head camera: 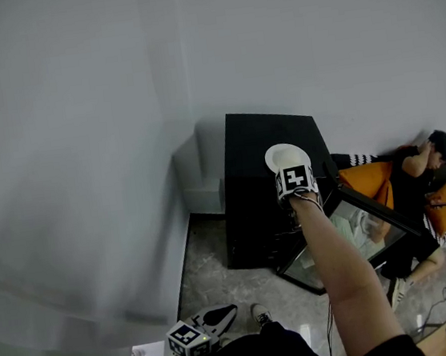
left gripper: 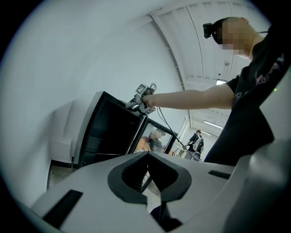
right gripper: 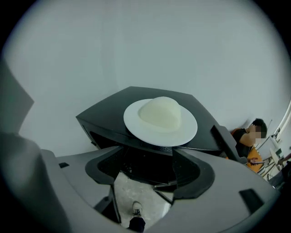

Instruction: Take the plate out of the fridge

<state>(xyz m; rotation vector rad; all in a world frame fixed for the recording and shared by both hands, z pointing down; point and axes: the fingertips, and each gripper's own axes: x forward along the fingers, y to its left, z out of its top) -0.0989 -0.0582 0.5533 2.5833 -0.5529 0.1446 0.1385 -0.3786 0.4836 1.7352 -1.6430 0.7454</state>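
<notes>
Fridge top (right gripper: 109, 107): plate (right gripper: 160, 120) beyond right tool (right gripper: 144, 168)

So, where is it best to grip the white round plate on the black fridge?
The thin near rim of the white round plate, from the front: it lies flat on the black fridge, and that rim seems to overhang the edge.
</notes>
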